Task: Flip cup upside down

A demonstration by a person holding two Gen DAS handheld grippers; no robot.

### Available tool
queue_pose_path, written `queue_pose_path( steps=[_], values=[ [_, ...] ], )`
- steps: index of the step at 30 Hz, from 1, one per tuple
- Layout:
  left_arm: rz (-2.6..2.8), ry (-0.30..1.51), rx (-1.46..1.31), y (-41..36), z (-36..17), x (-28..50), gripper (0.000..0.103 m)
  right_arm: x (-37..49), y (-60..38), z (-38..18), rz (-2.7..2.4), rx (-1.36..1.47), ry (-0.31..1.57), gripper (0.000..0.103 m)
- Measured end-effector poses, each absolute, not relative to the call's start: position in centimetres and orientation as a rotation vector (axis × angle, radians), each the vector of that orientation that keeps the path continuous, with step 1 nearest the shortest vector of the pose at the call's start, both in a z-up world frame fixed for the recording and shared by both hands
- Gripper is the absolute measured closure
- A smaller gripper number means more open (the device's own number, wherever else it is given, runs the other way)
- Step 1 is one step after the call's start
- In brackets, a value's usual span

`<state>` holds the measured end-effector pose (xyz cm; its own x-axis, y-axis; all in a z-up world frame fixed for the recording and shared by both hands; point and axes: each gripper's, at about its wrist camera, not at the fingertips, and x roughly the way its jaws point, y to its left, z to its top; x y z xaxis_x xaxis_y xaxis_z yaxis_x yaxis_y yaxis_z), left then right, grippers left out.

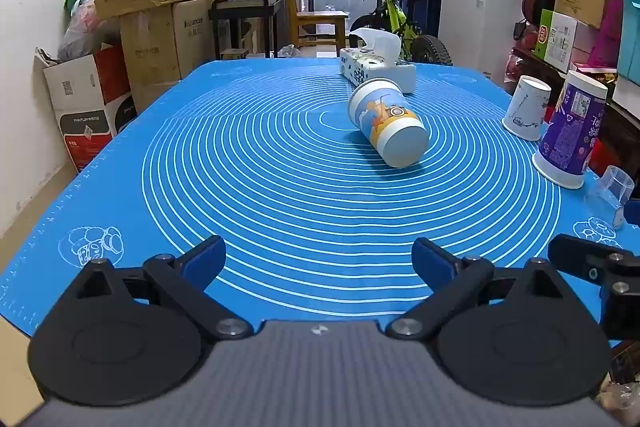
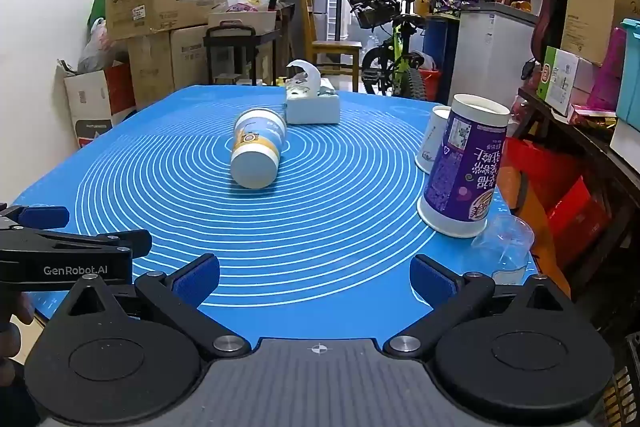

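Cup [image 1: 387, 122] sideways (base facing cameras).

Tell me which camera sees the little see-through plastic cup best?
The right wrist view. There the small clear plastic cup shows whole, upside down on the blue mat beside the tall purple paper cup. The left wrist view catches it only at the right edge, with the right claw's black arm covering its lower part.

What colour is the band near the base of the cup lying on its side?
Yellow-orange band on the tipped paper cup; clearest in right wrist view.
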<state>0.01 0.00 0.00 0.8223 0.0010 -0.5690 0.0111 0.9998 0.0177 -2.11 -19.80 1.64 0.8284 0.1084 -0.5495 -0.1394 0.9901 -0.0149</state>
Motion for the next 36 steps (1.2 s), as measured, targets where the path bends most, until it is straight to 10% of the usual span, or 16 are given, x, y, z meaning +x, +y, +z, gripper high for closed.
queue_pose_path(
  steps=[36],
  values=[
    [-0.023, 0.610, 0.030, -0.72, -0.13, 0.20, 0.005, -1.61, -19.81, 1.36, 0.139, -0.048, 0.595, 0.002]
  ],
)
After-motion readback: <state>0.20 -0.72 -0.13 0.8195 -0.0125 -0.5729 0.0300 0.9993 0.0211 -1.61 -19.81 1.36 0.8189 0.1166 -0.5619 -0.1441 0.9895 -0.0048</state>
